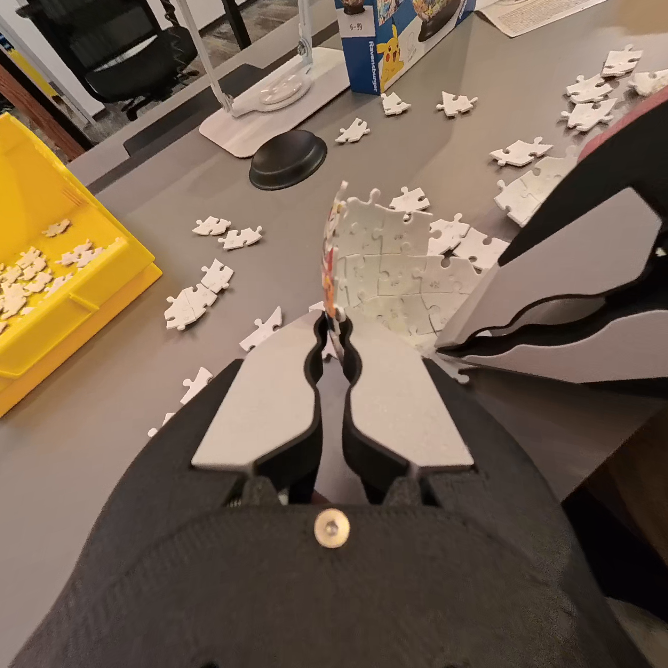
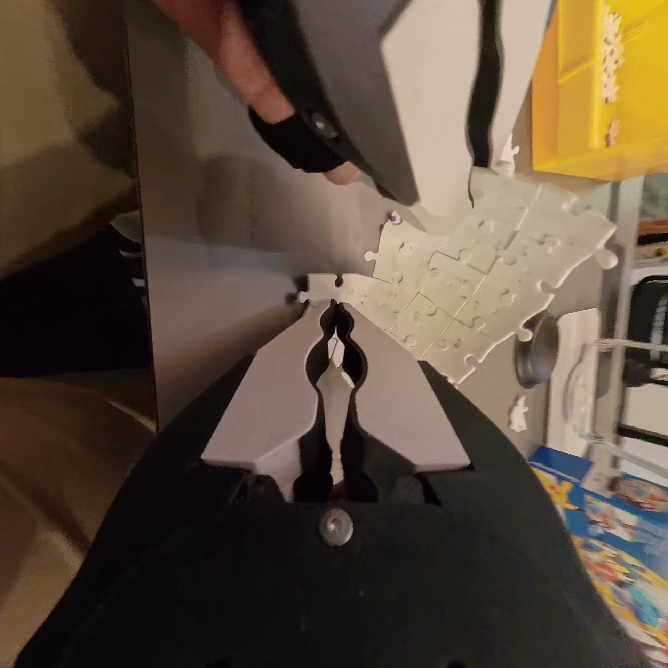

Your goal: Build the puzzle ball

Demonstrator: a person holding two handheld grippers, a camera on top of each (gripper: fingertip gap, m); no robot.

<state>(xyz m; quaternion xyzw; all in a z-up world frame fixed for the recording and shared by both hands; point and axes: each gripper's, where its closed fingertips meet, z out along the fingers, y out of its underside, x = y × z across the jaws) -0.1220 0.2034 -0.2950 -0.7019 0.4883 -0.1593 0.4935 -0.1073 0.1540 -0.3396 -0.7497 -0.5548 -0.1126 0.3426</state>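
A curved shell of joined puzzle pieces [image 1: 390, 274], white inside and printed outside, stands on edge over the grey table [image 1: 144, 379]. My left gripper [image 1: 332, 325] is shut on the shell's near rim. My right gripper [image 1: 439, 350] comes in from the right and is shut on a white edge piece [image 1: 456, 376] at the shell's lower rim. In the right wrist view, my right gripper [image 2: 334, 309] pinches that piece [image 2: 320, 289], which is joined to the shell [image 2: 470, 282]. The left gripper [image 2: 473, 188] grips the shell from above, with a hand [image 2: 253, 72] behind it.
Loose white pieces [image 1: 217, 226] lie scattered around the shell and at the far right [image 1: 589, 105]. A yellow bin [image 1: 72, 343] with several pieces stands left. A black round stand [image 1: 289, 159], a white lamp base [image 1: 260, 119] and the puzzle box [image 1: 390, 47] stand behind. The table edge [image 1: 578, 470] is at lower right. Tip to tip, the grippers are about 7 centimeters apart.
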